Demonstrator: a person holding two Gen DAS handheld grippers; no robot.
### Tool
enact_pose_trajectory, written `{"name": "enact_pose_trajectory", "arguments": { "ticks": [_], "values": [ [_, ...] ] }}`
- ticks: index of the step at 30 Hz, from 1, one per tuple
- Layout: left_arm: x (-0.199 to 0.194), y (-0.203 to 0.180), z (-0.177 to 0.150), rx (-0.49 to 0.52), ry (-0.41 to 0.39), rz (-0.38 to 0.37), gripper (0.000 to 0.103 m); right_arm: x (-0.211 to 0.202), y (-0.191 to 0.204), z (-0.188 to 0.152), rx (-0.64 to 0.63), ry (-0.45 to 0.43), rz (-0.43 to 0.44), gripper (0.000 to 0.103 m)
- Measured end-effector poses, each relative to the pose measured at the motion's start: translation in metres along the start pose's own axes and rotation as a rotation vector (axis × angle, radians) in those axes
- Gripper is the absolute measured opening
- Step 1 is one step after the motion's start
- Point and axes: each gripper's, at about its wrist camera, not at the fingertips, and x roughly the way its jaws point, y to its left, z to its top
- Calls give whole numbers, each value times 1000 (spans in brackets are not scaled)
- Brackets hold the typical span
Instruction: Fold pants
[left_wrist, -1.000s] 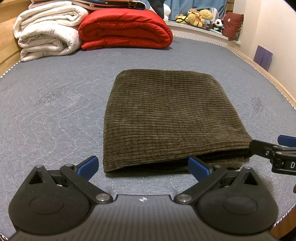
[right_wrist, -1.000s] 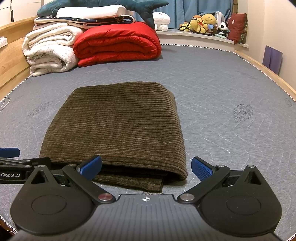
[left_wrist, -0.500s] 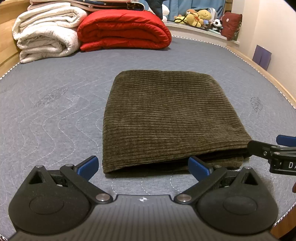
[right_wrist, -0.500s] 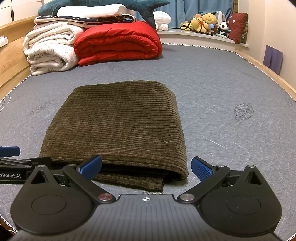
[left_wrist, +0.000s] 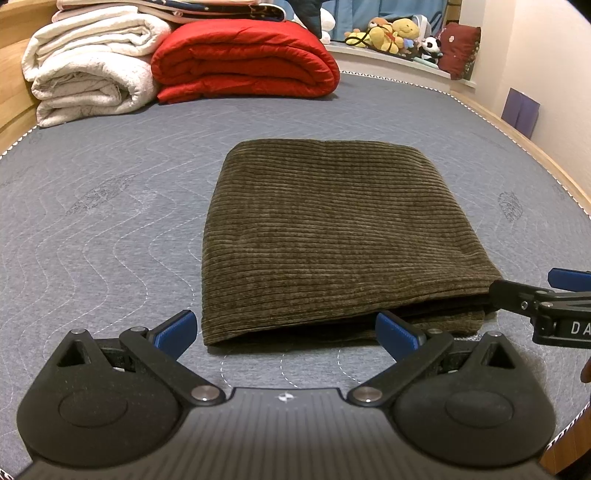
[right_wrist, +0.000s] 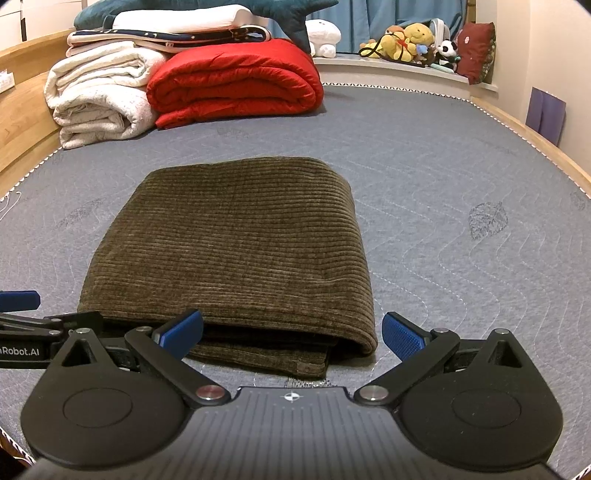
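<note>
The only writing that can be read sits on the tools: in the right wrist view the left gripper (right_wrist: 22, 314), entering from the left edge, carries white letters "nRobot.AI" with the start cut off, and in the left wrist view the right gripper (left_wrist: 546, 291), entering from the right edge, shows "DA" before the frame ends. The pants (left_wrist: 332, 236) are dark olive-brown corduroy with thick ribs running side to side across the views, folded into a compact, roughly rectangular stack of several layers. The top layer is smooth and rounded at the far edge and along the right side, while the near edge shows the stacked layers, with a lower layer sticking out slightly toward the cameras (right_wrist: 266, 354). The bundle lies flat on the grey quilted mattress (left_wrist: 110, 221), about midway across it, its longer dimension running away from the cameras toward the far bedding. Both tools sit low at the near edge of the pants, the left one at the near left corner and the right one at the near right corner. Each has its blue-padded fingers (left_wrist: 173, 328) (right_wrist: 402, 334) spread wide apart, released and gripping nothing. At the far end lie a folded red quilt (left_wrist: 243, 62), a rolled white blanket (left_wrist: 92, 77) and stuffed toys (right_wrist: 410, 40) on a ledge.
</note>
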Motion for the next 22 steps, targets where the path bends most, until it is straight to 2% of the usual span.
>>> {"name": "enact_pose_trajectory", "arguments": {
  "ticks": [22],
  "values": [
    [-1,-2,1,7,-8,-15,103,0,0,0,0,1,0,102]
  ]
}}
